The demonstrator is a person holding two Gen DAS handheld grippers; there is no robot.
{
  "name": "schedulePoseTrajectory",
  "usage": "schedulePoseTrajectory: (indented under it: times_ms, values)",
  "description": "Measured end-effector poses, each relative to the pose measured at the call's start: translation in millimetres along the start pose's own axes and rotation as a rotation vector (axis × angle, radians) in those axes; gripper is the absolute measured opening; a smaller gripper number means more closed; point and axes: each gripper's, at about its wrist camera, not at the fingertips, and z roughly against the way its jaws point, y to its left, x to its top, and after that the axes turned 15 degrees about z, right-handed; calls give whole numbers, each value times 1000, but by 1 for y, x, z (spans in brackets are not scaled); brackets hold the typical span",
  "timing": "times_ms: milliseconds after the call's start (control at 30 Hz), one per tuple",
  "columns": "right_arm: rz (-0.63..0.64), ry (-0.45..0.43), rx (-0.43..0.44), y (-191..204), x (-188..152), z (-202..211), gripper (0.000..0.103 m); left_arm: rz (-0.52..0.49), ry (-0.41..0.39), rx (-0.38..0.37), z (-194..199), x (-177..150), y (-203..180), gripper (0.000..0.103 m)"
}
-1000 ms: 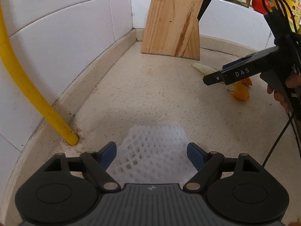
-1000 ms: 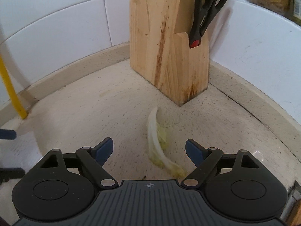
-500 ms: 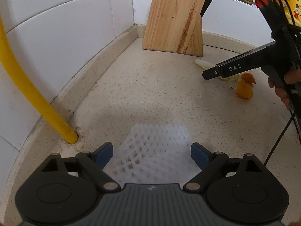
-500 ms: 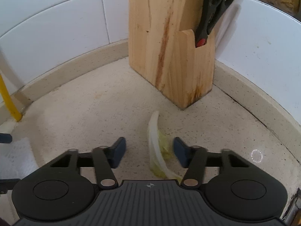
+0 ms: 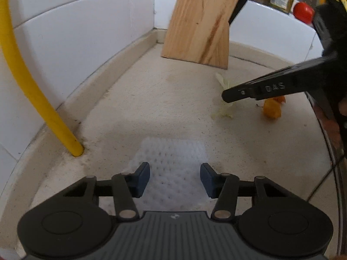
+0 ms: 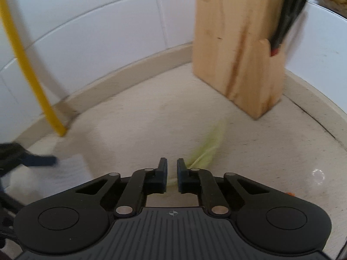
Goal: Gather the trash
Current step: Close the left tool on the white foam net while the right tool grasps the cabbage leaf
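My left gripper (image 5: pixel 175 178) is closing over a white foam net (image 5: pixel 171 151) on the counter (image 5: pixel 151 99); the net lies between and ahead of the blue pads (image 5: pixel 143 178), which stand apart from each other, and I cannot tell whether they touch it. My right gripper (image 6: pixel 172 174) is closing, its fingers nearly together, with the near end of a pale green leaf scrap (image 6: pixel 208 147) in the narrow gap; the rest of the scrap trails ahead and to the right. An orange peel (image 5: pixel 272 109) lies just beyond that gripper in the left view. A wooden knife block (image 6: pixel 238 47) stands farther ahead, a yellow pipe (image 5: pixel 26 82) to the left.
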Motion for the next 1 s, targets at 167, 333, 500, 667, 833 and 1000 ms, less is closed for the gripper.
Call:
schedulePoseTrajectory:
  times_ms: [167, 333, 500, 667, 833, 1000]
  values:
    - [14, -29, -5, 3, 3, 13, 12, -54, -18, 20, 3, -3, 0, 54]
    - [-8, -35, -36, -7, -2, 11, 40, -70, -92, 43, 7, -7, 3, 89]
    - [-39, -30, -49, -10, -2, -4, 77, -45, -85, 68, -8, -9, 7, 92]
    - [-41, 12, -69, -3, -4, -16, 51, 84, -64, 3, -2, -9, 16, 50]
    - [-48, 17, -3, 8, -5, -6, 5, 119, -46, -33, 10, -10, 9, 15]
    - [-37, -31, 45, 29, -6, 19, 1, 199, -69, -74, 34, -14, 22, 14]
